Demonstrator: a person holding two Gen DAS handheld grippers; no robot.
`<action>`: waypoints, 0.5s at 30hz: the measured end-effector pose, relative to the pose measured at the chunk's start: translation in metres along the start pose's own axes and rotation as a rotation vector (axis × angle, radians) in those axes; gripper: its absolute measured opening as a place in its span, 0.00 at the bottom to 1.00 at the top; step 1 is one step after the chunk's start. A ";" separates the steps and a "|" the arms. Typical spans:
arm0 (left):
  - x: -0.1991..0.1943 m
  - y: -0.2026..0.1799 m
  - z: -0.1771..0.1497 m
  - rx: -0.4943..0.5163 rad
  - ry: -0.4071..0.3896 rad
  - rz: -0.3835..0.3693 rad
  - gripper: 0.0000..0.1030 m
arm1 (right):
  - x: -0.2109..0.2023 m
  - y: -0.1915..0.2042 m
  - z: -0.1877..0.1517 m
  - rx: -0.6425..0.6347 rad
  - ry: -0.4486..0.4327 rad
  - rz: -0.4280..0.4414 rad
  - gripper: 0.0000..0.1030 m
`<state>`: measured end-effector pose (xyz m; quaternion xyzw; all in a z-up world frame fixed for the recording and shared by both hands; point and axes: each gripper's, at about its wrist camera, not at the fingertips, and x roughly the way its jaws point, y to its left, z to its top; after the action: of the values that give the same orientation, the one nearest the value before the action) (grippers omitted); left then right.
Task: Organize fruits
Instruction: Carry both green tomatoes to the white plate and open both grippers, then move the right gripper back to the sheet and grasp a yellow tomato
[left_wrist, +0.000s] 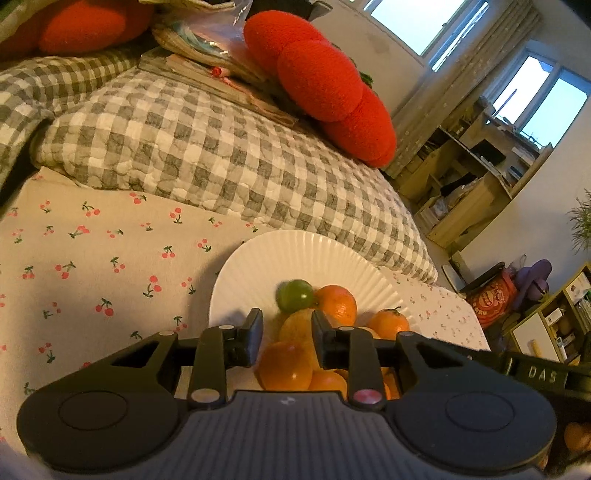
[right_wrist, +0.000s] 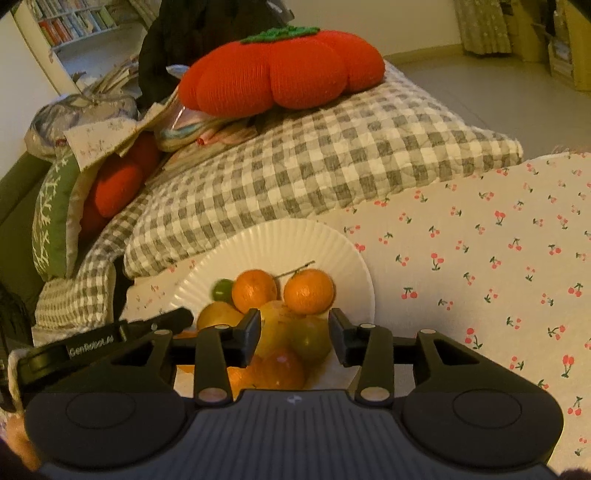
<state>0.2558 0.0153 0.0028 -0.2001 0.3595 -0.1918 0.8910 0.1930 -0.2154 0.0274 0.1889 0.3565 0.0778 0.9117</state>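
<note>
A heap of oranges (right_wrist: 308, 291), yellowish fruit and one small green fruit (left_wrist: 295, 294) sits on a ribbed white plate (right_wrist: 295, 240) on the cherry-print bedsheet (right_wrist: 480, 266), just beside a grey checked quilt (right_wrist: 295, 173). Both grippers hover over the pile: left gripper (left_wrist: 287, 326) fingers spread with nothing between, right gripper (right_wrist: 294, 328) spread wider, also empty. A red tomato cushion (right_wrist: 280, 72) rests on the quilt

A grey-and-white checked quilt (right_wrist: 314, 166) is spread over a cherry-print sheet (right_wrist: 480, 258). 1 red pumpkin-shaped cushion (right_wrist: 280, 70) is seated on the quilt. A wooden shelf unit (left_wrist: 469, 184) is seen beneath 2 windows (left_wrist: 532, 96).
</note>
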 end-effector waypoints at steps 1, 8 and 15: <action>-0.004 0.001 0.000 -0.005 -0.007 -0.003 0.26 | -0.002 0.000 0.001 0.004 -0.011 0.001 0.38; -0.045 0.004 -0.001 -0.023 -0.050 -0.009 0.33 | -0.017 0.005 0.008 0.022 -0.055 0.035 0.43; -0.087 0.008 -0.007 -0.044 -0.092 0.062 0.36 | -0.026 0.023 0.005 -0.031 -0.069 0.058 0.50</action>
<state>0.1944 0.0626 0.0433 -0.2171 0.3285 -0.1468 0.9074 0.1772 -0.2032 0.0563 0.1878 0.3179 0.1034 0.9236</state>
